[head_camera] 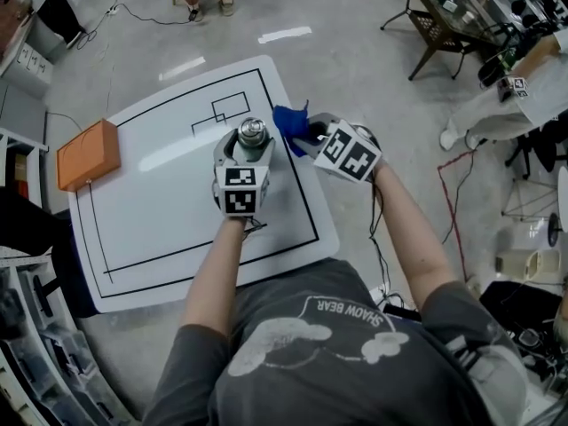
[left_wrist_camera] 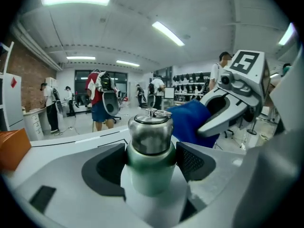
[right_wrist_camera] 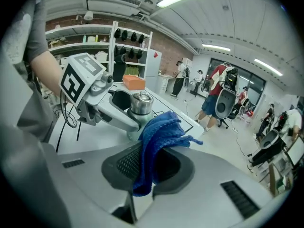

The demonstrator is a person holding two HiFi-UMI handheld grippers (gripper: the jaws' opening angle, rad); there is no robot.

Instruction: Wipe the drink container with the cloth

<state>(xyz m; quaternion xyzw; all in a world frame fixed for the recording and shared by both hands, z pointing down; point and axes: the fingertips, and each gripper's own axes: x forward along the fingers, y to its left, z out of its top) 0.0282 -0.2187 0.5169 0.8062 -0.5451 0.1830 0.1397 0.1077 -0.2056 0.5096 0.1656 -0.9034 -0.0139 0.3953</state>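
The drink container (head_camera: 252, 136) is a pale green flask with a steel cap, held upright above the white board (head_camera: 160, 211). My left gripper (head_camera: 247, 153) is shut on the drink container (left_wrist_camera: 150, 156), its pads pressing both sides of the body. My right gripper (head_camera: 306, 136) is shut on a blue cloth (head_camera: 290, 125), just right of the flask. In the right gripper view the blue cloth (right_wrist_camera: 154, 144) hangs from the jaws and its upper fold lies against the drink container (right_wrist_camera: 140, 109). From the left gripper view the blue cloth (left_wrist_camera: 189, 120) sits right behind the cap.
An orange box (head_camera: 86, 153) rests on the board's left edge. Black rectangles are drawn on the board (head_camera: 217, 109). Chairs and a dark table (head_camera: 453, 16) stand at the far right, cables run on the floor, and people stand in the background (left_wrist_camera: 98, 101).
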